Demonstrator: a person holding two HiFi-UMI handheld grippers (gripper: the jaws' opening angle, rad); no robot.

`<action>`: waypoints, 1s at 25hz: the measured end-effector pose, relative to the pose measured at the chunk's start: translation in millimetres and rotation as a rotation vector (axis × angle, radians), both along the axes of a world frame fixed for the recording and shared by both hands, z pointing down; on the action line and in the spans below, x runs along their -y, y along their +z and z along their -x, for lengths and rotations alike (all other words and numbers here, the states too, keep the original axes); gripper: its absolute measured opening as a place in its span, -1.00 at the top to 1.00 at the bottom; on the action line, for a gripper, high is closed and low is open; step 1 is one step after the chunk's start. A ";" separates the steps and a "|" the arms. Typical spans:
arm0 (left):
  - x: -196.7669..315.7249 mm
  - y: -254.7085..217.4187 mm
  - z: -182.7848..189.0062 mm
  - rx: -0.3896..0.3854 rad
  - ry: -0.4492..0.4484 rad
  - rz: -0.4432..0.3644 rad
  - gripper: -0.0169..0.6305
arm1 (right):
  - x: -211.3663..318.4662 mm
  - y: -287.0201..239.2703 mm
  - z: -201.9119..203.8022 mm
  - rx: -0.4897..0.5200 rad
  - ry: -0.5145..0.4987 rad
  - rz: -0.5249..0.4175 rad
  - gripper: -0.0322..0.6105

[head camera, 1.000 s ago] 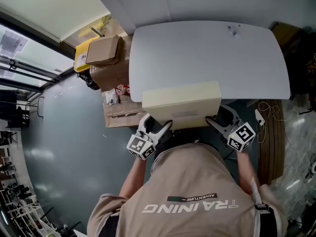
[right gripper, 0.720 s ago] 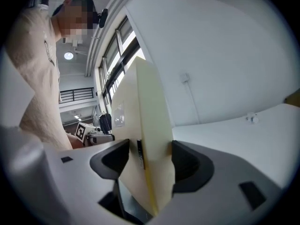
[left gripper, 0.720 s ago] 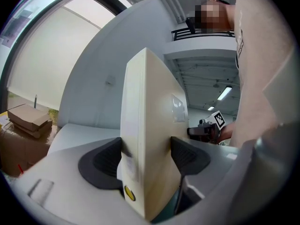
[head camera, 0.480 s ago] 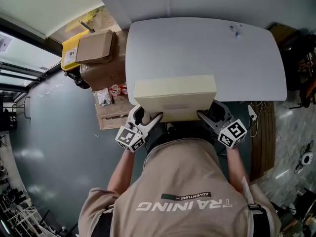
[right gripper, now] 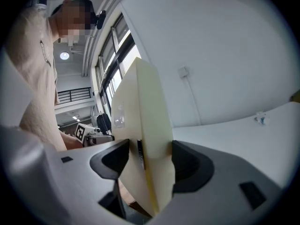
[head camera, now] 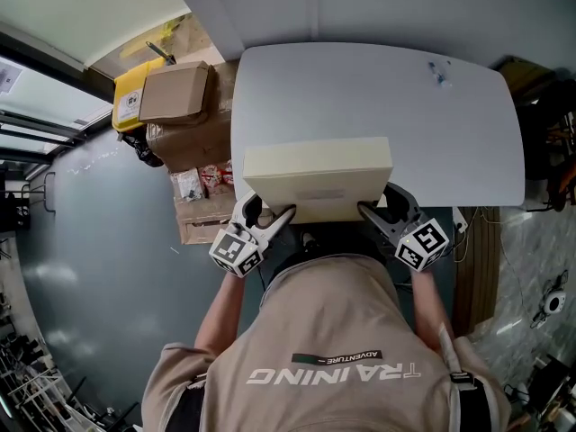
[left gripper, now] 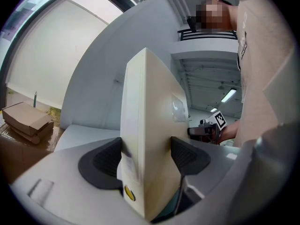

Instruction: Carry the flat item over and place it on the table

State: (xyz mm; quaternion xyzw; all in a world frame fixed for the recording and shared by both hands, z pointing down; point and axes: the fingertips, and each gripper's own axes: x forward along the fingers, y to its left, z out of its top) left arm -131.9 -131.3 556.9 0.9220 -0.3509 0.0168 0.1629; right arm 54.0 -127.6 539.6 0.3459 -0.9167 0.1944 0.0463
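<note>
A flat cream-coloured box (head camera: 318, 177) hangs level over the near edge of the pale grey table (head camera: 378, 88). My left gripper (head camera: 265, 216) is shut on its near left corner and my right gripper (head camera: 376, 211) is shut on its near right corner. In the left gripper view the flat box (left gripper: 147, 125) stands edge-on between the left gripper's (left gripper: 145, 156) dark pads. The right gripper view shows the flat box (right gripper: 143, 125) clamped in the right gripper (right gripper: 149, 159), with the table (right gripper: 243, 130) beyond. I cannot tell whether the box rests on the table.
Cardboard boxes (head camera: 180, 97) and a yellow bin (head camera: 130, 97) are stacked on the floor left of the table. A small object (head camera: 439, 68) lies at the table's far right. Dark furniture (head camera: 549, 106) stands to the right. The person's torso (head camera: 333, 349) fills the foreground.
Over the last second the box and both grippers moved left and slightly further over the table's near edge. Both grips stayed shut.
</note>
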 end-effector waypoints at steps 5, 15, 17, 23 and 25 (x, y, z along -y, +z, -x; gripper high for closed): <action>37.6 4.8 -11.2 0.019 -0.038 0.029 -0.02 | 47.1 2.9 -10.6 0.005 -0.041 -0.004 0.01; 98.2 28.3 -30.2 0.083 -0.069 0.137 -0.02 | 112.5 37.6 -30.0 0.031 -0.083 0.126 0.01; 103.4 36.9 -27.4 0.094 -0.071 0.166 -0.02 | 118.5 46.9 -26.3 0.020 -0.091 0.154 0.01; 114.7 56.0 -11.2 0.087 -0.065 0.242 -0.02 | 128.5 67.9 -10.2 0.012 -0.087 0.239 0.01; 120.4 65.9 -9.4 0.086 -0.047 0.277 -0.02 | 132.8 76.0 -7.8 -0.012 -0.080 0.266 0.01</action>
